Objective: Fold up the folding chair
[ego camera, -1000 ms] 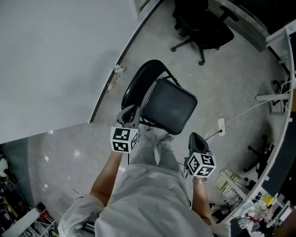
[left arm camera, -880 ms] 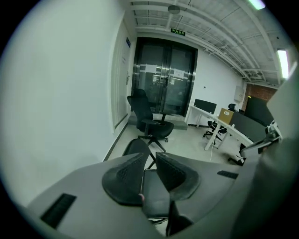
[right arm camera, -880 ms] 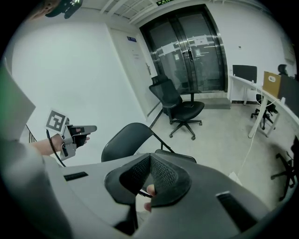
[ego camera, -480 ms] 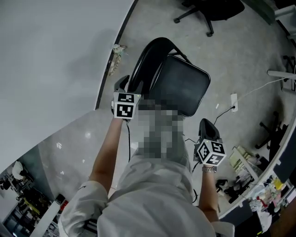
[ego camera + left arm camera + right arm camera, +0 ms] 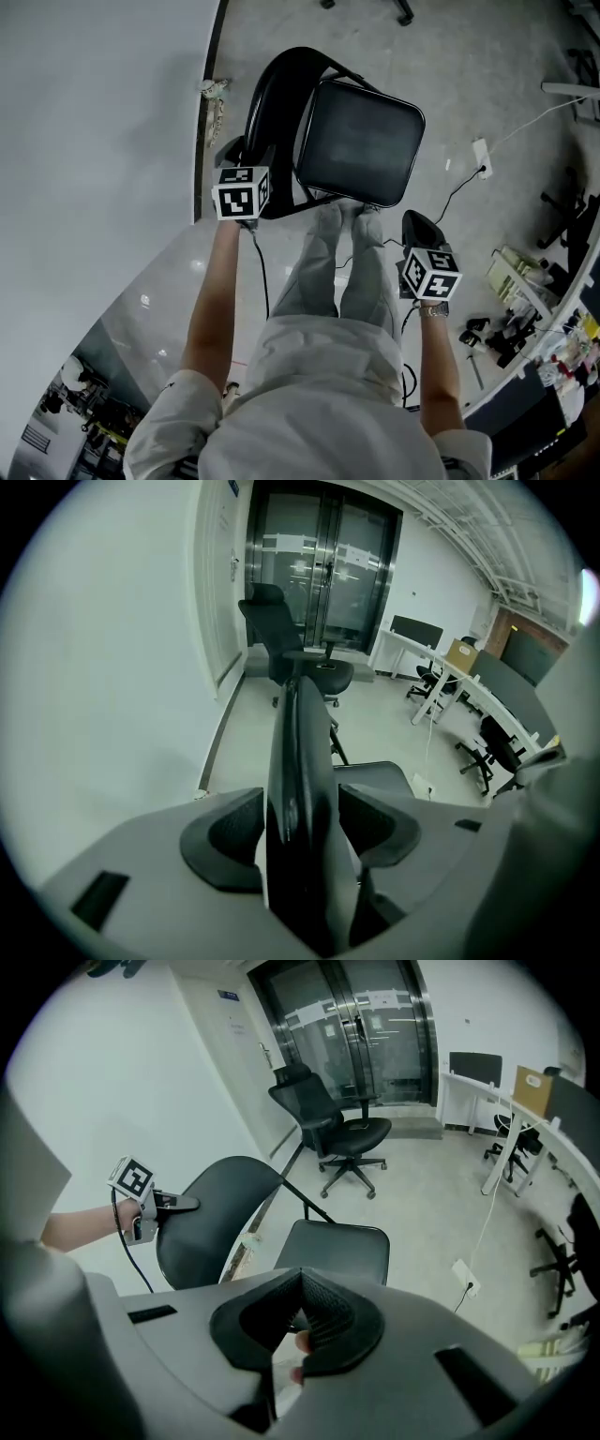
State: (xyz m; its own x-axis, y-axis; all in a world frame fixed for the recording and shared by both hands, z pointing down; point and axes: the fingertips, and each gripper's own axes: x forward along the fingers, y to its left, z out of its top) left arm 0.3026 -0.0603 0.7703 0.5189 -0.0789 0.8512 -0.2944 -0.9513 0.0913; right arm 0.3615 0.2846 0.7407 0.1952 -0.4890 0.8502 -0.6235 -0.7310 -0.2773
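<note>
One black folding chair [image 5: 361,141] stands open on the smooth grey floor [image 5: 469,75], in the upper middle of the head view, near the white wall [image 5: 94,112]. Its seat [image 5: 333,1246] is a flat padded square with round corners. Its back [image 5: 270,112] is a curved shell on thin metal tubes. There are two claws. The left claw [image 5: 302,827] has just been opening, and its two ribbed pads are spread wide with the top edge of the back between them. The right claw [image 5: 298,1314] is pressed together with nothing in it, low at the right by the person's leg [image 5: 366,272]. A black office chair [image 5: 342,1133] on wheels stands behind.
</note>
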